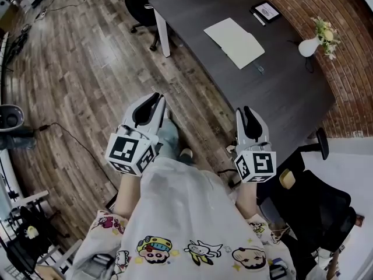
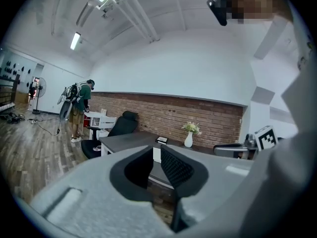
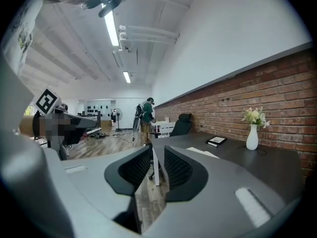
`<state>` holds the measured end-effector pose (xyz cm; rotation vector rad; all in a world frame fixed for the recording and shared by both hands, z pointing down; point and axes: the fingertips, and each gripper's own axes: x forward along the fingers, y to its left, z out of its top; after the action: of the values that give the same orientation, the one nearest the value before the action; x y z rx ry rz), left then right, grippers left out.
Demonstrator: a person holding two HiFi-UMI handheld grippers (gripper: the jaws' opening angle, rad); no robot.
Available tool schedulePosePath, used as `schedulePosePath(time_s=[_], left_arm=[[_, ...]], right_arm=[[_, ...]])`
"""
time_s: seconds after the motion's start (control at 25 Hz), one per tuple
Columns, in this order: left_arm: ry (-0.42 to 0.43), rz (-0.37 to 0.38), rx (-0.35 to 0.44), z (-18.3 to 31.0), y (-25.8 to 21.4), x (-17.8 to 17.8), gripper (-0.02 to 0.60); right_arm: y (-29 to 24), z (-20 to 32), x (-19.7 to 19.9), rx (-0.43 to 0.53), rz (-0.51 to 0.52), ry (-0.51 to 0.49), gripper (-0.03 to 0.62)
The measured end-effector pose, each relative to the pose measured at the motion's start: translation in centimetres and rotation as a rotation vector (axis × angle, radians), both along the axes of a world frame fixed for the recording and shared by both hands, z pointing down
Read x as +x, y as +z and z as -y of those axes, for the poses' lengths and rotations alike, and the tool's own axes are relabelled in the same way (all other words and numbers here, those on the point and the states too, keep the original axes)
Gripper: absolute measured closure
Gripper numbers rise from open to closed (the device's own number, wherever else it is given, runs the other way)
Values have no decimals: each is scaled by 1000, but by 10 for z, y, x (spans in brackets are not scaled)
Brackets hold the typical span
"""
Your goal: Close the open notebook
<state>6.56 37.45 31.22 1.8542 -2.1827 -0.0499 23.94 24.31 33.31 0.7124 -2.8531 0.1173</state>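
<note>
Your left gripper point(image 1: 158, 100) has its jaws nearly together, with only a thin gap and nothing in it. Your right gripper point(image 1: 247, 111) stands a little wider apart and is also empty. You hold both at your waist, well apart from the notebook point(image 1: 234, 41), which lies open on the desk point(image 1: 280, 92) near the vase point(image 1: 309, 45).

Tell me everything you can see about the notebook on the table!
The notebook lies open and flat on the dark grey table. Its two pages look blank and creamy white, like paper, with a fold across the middle. It sits at a slant to the table's edge. Only the table touches it, and nothing lies on top of it.
</note>
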Motion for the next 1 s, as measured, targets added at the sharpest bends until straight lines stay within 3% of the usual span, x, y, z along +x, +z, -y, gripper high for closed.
schedulePosePath(time_s=[0.24,0.68,1.0], left_arm=[[18,-6,7,25,5,-38,511],[87,-17,8,100,3,-189,469],[163,-20,-7,128,8,-265,431]], right_arm=[[1,17,-46,-8,16,-25,470],[-3,81,-199,-21,18,3,437],[5,99,-256,-46,6,94,422]])
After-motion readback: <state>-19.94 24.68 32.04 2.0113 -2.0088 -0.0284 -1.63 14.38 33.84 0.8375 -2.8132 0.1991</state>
